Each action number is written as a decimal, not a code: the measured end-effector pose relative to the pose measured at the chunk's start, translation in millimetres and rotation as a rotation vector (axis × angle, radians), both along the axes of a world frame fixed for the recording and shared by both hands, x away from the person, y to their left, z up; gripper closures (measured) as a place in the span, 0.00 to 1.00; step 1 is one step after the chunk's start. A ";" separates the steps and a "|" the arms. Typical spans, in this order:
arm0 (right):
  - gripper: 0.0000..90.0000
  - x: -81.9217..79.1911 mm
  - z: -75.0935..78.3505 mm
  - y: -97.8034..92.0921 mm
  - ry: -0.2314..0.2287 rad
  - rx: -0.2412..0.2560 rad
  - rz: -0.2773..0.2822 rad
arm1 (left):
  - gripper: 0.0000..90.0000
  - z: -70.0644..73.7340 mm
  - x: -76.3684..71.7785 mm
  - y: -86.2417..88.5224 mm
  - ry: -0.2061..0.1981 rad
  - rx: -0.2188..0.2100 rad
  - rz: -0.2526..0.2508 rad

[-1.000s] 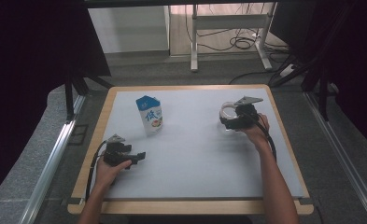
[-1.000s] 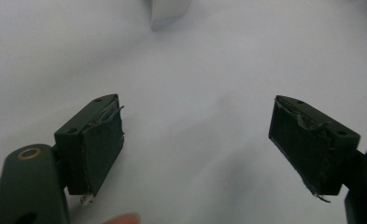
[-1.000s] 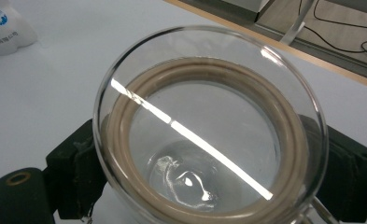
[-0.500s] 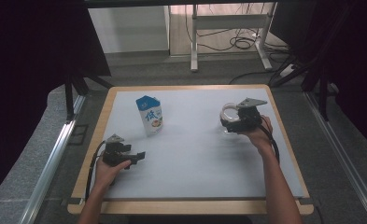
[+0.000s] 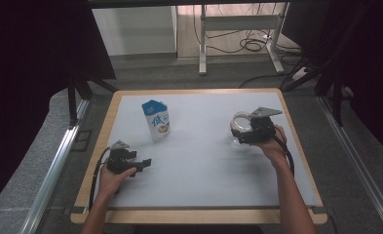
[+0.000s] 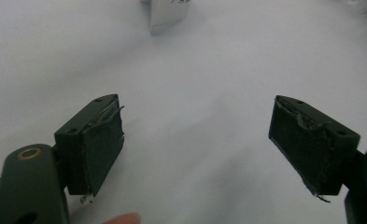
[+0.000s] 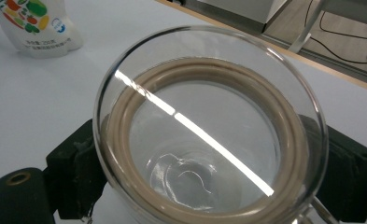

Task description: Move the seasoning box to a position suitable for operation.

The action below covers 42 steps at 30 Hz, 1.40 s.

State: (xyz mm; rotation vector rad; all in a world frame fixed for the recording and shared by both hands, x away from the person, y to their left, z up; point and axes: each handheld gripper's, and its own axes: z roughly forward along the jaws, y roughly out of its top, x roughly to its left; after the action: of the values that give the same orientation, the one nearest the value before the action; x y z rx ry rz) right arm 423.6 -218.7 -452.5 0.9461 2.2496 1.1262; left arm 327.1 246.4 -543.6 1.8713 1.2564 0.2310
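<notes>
On the table (image 5: 199,195), near its right edge and about midway front to back, sits the glass jar (image 5: 238,130), pinched across its body by the right gripper (image 5: 245,135). The right gripper view looks straight down the open mouth (image 7: 209,140), tan seal ring inside the rim, one black pad (image 7: 85,172) pressed against the wall on each side. I can't tell whether the base is touching the table.

Risks, biggest item first:
- Table: the jar is close to the right edge, so a sideways slip could carry it toward the wooden border.
- Milk carton (image 5: 156,120): upright toward the far-left part of the table, well apart from the jar. A fast sweep left with the jar could knock it over, and it looks top-heavy.
- Jar: smooth curved glass with two flat pads means small contact patches. Likely to rotate or slide if lifted quickly or tilted; too much squeeze could crack it.
- Left gripper (image 5: 143,163): near the front-left corner, jaws spread wide with nothing between them, pointing toward the carton. No support under the jar if the grip fails.
</notes>
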 end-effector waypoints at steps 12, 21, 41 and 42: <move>0.13 -14.4 -8.4 1.9 0.022 0.012 0.027 | 0.20 -0.2 -1.0 -0.5 0.001 0.003 0.000; 0.13 -31.5 -7.0 8.0 0.040 0.009 0.062 | 0.20 -1.1 -1.3 -0.2 0.003 0.007 0.002; 0.13 -57.6 -18.7 24.9 0.072 -0.031 0.094 | 0.20 -1.9 -2.1 -1.7 0.006 0.013 -0.004; 0.13 -58.0 -19.4 24.4 0.070 -0.028 0.087 | 0.20 -2.2 -1.9 -1.8 0.006 0.014 -0.003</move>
State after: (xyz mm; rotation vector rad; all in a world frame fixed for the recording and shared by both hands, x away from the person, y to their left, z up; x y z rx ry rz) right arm 365.6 -194.3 -471.9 0.8967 2.3773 1.1115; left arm 325.1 244.6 -545.9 1.8870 1.2592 0.2331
